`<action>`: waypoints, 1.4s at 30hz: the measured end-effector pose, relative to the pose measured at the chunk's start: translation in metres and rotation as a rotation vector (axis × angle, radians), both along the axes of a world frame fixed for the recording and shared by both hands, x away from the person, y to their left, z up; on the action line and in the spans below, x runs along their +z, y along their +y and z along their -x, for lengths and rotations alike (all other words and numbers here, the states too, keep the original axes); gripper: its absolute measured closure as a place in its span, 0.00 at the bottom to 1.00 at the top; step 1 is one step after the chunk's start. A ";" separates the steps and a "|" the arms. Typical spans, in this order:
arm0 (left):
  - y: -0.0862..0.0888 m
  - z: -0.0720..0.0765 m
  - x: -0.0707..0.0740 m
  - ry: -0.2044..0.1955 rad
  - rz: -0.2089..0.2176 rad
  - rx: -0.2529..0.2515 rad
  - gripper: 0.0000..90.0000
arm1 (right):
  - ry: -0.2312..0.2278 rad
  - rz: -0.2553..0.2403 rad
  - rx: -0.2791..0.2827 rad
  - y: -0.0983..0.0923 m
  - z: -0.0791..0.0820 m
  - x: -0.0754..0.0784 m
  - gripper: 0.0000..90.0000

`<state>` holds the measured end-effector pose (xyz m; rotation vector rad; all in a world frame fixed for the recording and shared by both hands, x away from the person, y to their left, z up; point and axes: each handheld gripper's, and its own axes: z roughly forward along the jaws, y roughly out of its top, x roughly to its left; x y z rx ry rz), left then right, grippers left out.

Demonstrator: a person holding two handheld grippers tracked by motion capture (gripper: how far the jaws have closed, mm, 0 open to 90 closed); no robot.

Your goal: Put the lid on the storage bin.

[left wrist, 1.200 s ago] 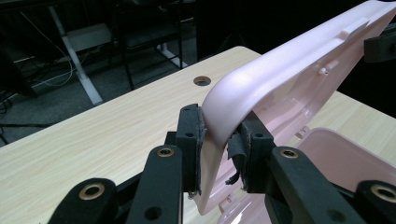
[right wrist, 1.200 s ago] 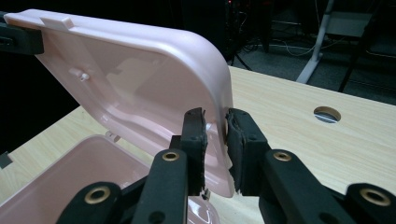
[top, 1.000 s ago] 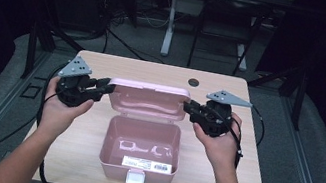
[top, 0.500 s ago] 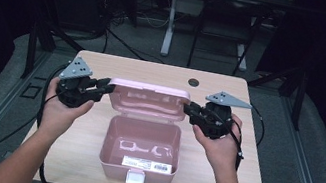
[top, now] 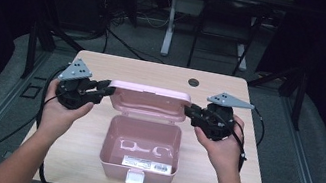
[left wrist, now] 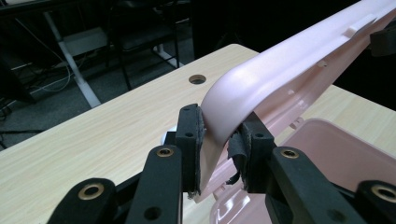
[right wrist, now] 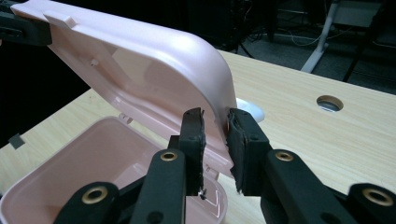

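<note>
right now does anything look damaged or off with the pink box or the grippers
The pink box and its raised lid look intact. One oddity: in the left gripper view the left gripper has a frayed black pad peeling where it clamps the lid's corner. The right gripper grips the opposite corner.

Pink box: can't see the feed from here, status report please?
Left gripper and right gripper clamp lid ends. Pink box open. Nothing in the way.
</note>
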<state>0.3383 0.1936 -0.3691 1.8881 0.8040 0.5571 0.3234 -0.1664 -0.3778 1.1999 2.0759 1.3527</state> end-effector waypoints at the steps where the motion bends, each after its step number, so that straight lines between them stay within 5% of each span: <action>1: 0.000 0.001 0.000 0.005 0.001 -0.002 0.81 | 0.004 -0.001 0.006 -0.001 0.000 0.000 0.84; 6: 0.001 0.007 -0.002 0.004 0.008 -0.012 0.79 | 0.028 0.004 0.021 -0.002 -0.001 -0.001 0.84; 20: 0.002 0.012 -0.004 0.000 -0.002 -0.019 0.79 | 0.005 0.023 0.020 -0.007 0.008 0.006 0.82; 42: 0.006 0.022 -0.008 0.011 0.001 -0.034 0.78 | -0.001 -0.017 0.026 -0.026 0.020 0.020 0.75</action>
